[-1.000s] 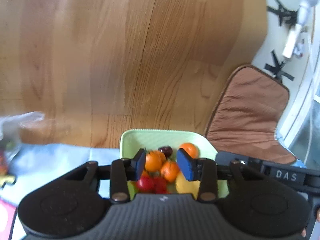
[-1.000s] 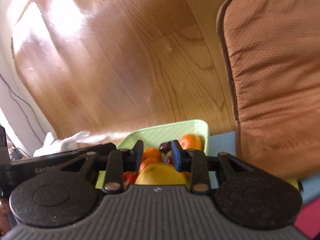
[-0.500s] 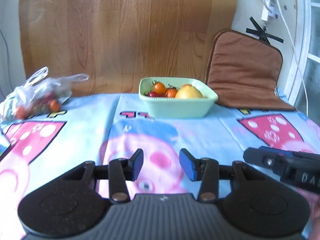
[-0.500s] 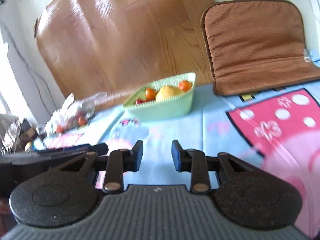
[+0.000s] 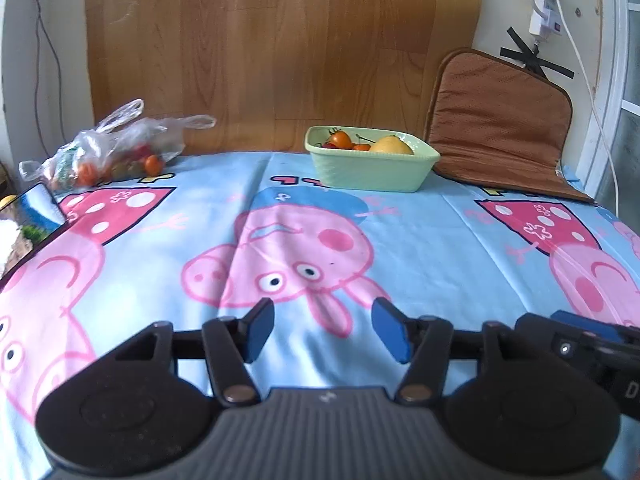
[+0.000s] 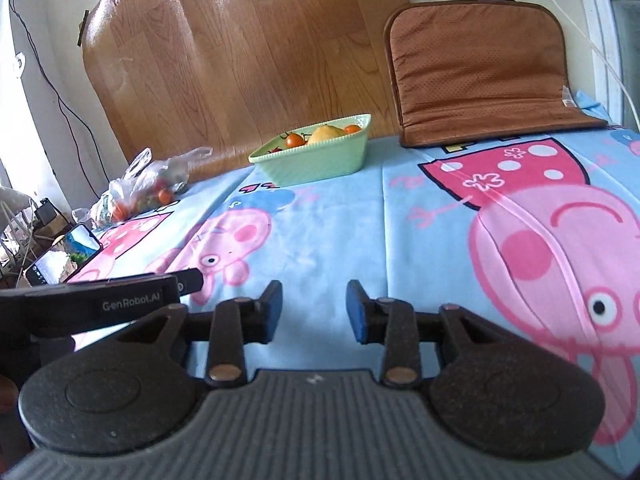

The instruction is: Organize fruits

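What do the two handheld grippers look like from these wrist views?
Left gripper and right gripper match: black speckled rounded bodies, ribbed grey centre, black linkage arms with brass-coloured pivot pins, blue finger pads. The left one's side reads "GenRobot.AI" in white. No cables or sleeves show.

"GenRobot.AI" reads in pale letters on the black body of the left tongs [image 6: 100, 304], at the frame's lower left.
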### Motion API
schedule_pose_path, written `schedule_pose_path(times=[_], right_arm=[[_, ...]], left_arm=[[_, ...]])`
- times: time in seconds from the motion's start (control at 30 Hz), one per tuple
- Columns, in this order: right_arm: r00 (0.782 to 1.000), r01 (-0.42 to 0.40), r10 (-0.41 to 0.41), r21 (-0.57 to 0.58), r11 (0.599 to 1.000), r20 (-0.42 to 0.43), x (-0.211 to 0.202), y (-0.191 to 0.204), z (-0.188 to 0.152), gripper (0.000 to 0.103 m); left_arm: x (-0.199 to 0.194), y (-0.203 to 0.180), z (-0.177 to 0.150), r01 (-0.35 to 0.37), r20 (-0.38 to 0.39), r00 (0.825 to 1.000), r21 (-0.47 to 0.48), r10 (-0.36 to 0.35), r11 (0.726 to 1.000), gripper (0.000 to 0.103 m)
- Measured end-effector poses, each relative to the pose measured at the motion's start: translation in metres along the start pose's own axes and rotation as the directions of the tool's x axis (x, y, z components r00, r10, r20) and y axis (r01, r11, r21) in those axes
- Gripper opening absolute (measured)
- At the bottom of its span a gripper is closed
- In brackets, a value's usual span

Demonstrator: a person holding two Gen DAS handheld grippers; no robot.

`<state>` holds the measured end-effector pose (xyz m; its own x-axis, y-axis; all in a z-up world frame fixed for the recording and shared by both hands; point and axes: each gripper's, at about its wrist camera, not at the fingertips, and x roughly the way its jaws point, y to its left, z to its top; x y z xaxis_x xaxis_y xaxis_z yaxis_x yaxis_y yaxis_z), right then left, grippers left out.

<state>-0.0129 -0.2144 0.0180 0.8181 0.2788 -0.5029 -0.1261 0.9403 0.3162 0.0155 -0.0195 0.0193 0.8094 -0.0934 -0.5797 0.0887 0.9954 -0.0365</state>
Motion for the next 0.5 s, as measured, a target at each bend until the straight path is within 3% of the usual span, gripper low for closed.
schedule_pose_path(times=[0.37, 0.5], right_arm=[[0.998, 0.007, -0.003, -0.060, 0.998, 0.056, -0.020, 0.016, -0.013, 0.044], [0.998, 0.009, -0.005, -0.073, 0.997, 0.065, -0.021, 0.018, -0.015, 0.045]], left_arm=[[-0.010, -0.003, -0.007, -0.022, 0.001, 1.000, 0.006, 0.022, 1.000, 0.061], [-0.009, -0.004, -0.008, -0.032, 0.000, 0.999, 0.003, 0.032, 0.999, 0.087]])
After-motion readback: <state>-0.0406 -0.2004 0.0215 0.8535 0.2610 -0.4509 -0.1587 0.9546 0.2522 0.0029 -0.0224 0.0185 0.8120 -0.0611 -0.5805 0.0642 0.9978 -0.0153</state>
